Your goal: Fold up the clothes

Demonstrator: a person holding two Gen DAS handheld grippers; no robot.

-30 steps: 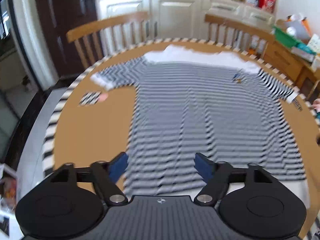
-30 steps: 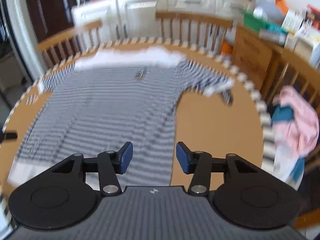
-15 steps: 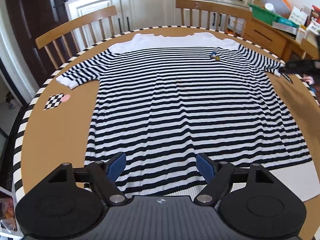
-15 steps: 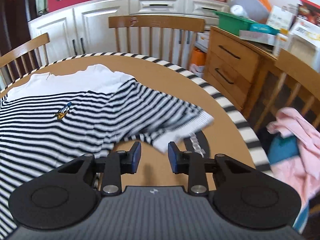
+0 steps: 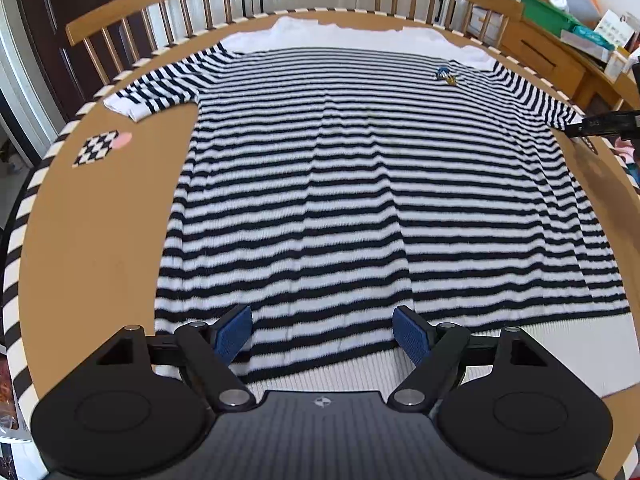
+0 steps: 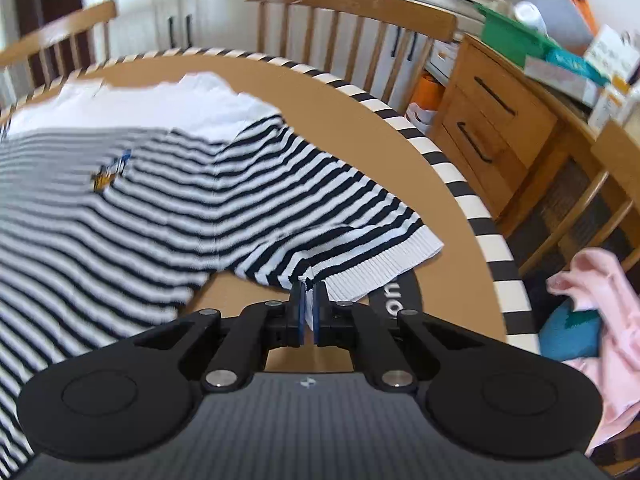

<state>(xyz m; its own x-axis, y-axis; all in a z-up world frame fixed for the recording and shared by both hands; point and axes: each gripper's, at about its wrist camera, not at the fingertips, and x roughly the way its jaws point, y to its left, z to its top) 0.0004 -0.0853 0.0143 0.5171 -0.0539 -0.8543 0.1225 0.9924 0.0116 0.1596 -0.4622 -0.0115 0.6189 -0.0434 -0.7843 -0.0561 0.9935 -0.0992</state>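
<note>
Matte black throughout, both alike. Left gripper: two round, shallow-dished housings at the outer corners, angled black link arms each pinned with silver screws, triangular cut-outs in the outer brackets. Blue ribbed pads on the fingers. Grey ribbed centre plate with a small round black-and-white mark. Right gripper: same black discs, same silver screws, same blue-edged fingers, a small white mark on the ribbed plate.
</note>
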